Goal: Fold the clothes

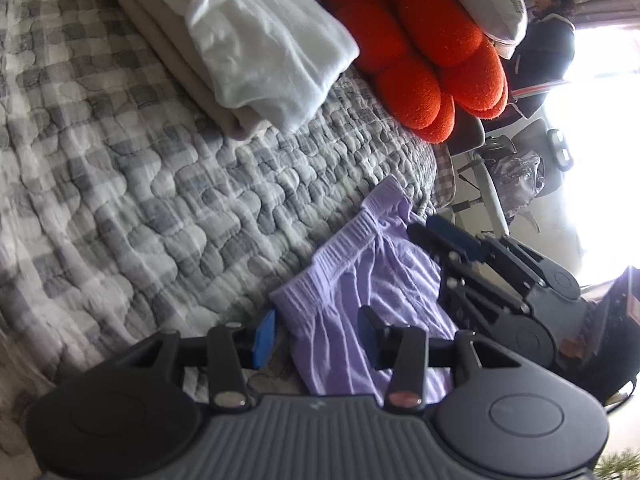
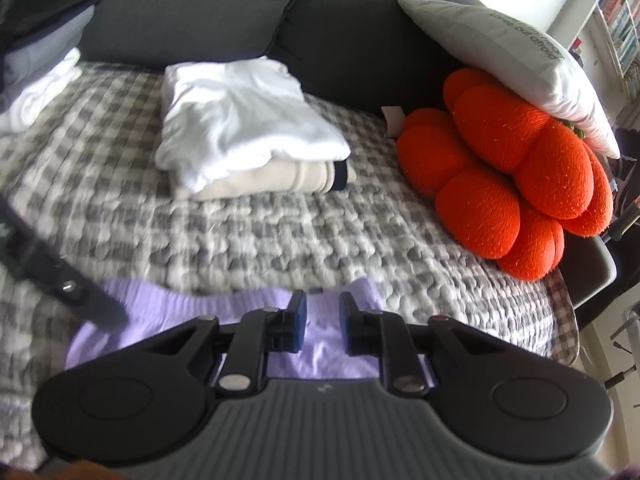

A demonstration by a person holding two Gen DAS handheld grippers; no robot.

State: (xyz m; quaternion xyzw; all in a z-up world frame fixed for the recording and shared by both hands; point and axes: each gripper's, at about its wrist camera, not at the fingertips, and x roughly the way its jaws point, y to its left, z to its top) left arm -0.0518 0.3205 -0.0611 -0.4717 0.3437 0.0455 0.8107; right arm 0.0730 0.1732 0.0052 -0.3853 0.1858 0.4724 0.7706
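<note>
Right claw [image 2: 323, 326] parted over lilac shorts [image 2: 192, 312].

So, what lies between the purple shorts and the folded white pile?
Only bare checked quilt lies between the purple shorts and the folded white pile, clearest in the right wrist view.

Lilac shorts [image 2: 224, 312] with a ribbed waistband lie rumpled at the near edge; folded white top [image 2: 240, 120] rests on folded cream garment [image 2: 276, 180] farther back.

Right gripper [image 2: 323, 326] fingers parted above lilac shorts [image 2: 332, 354] on quilt [image 2: 280, 240].
</note>
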